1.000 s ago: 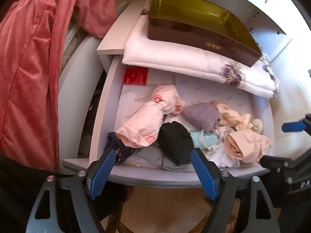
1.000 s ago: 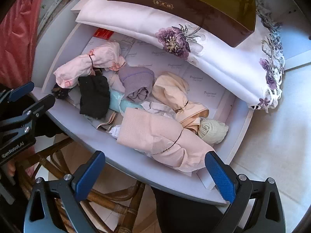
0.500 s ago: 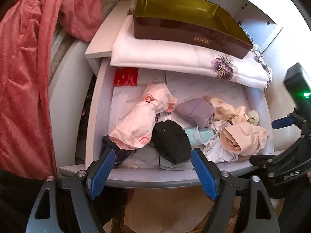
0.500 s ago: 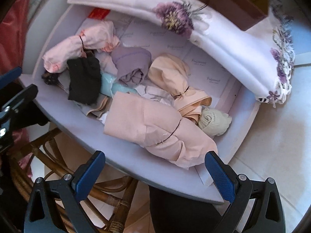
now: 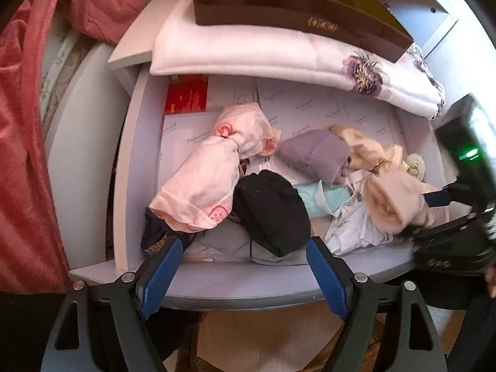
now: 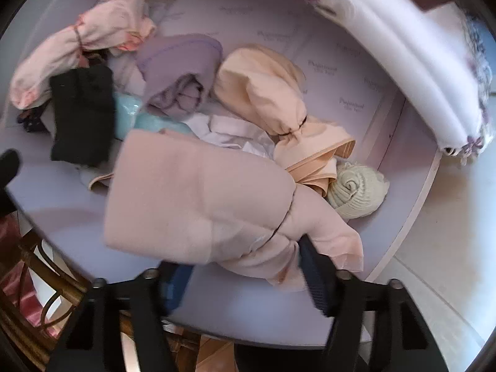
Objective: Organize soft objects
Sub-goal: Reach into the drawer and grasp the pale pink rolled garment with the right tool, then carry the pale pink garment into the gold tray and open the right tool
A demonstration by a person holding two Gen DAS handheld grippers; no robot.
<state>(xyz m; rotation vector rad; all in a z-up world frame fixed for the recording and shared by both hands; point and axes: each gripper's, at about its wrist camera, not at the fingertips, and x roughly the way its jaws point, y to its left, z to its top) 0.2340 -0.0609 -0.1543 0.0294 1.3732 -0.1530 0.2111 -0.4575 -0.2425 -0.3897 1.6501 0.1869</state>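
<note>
An open pale drawer (image 5: 130,186) holds several rolled soft bundles: a pink printed one (image 5: 210,183), a black one (image 5: 272,210), a lilac one (image 5: 316,155) and a peach one (image 6: 266,93). My left gripper (image 5: 241,272) hangs open above the drawer's front edge, just in front of the black bundle, with nothing between its fingers. My right gripper (image 6: 245,276) points down into the drawer's right end. Its jaws are closing on the near end of a pale pink tights bundle (image 6: 198,192), and both pads touch it. A cream knit roll (image 6: 356,189) lies beside it.
A folded white cloth with purple flowers (image 5: 279,52) overhangs the drawer's back, with a brown and gold box (image 5: 294,12) on top. A rose garment (image 5: 21,155) hangs at the left. A red packet (image 5: 186,96) lies in the back left corner. A rattan chair (image 6: 37,282) stands below.
My right gripper has dropped into the drawer and narrowed its jaws around the pale pink bundle. My left gripper has sunk slightly toward the drawer, still open.
</note>
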